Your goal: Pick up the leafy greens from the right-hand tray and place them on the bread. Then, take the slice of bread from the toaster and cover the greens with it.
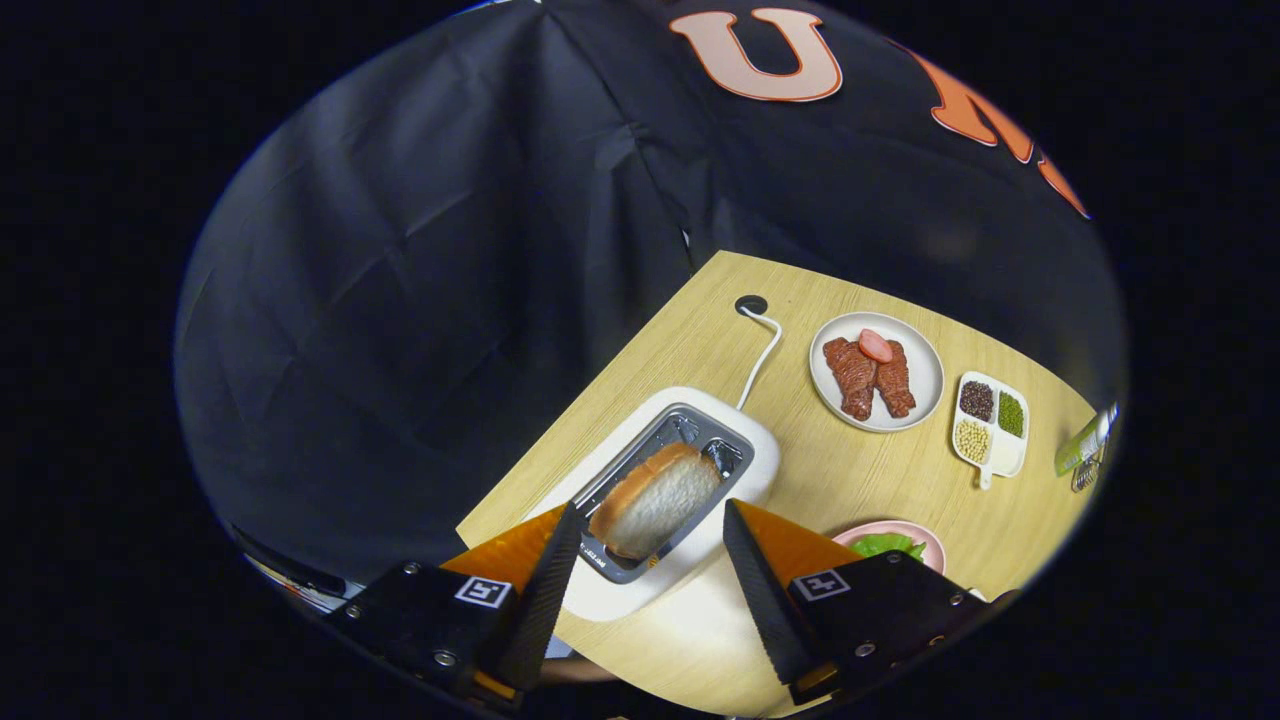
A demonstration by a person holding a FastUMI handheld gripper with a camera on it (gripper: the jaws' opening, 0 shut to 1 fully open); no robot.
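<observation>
A slice of bread (pixel 655 500) stands tilted in the slot of a white toaster (pixel 760 455) on the wooden table (pixel 860 470). My gripper (pixel 651 512) is open and hangs over the toaster. Its two fingertips flank the slice, one on each side, with a small gap to each crust. Leafy greens (pixel 885 545) lie on a pink plate (pixel 925 532) just right of the toaster, and the right finger hides part of that plate. What lies under the greens is hidden.
Beyond the toaster stands a white plate (pixel 925 385) with pieces of meat (pixel 868 378) and a pink sausage slice. A divided white dish (pixel 990 425) of beans lies to its right. A white cable (pixel 762 350) runs from the toaster to a table grommet (pixel 751 305). A green bottle (pixel 1085 442) sits at the table's far right.
</observation>
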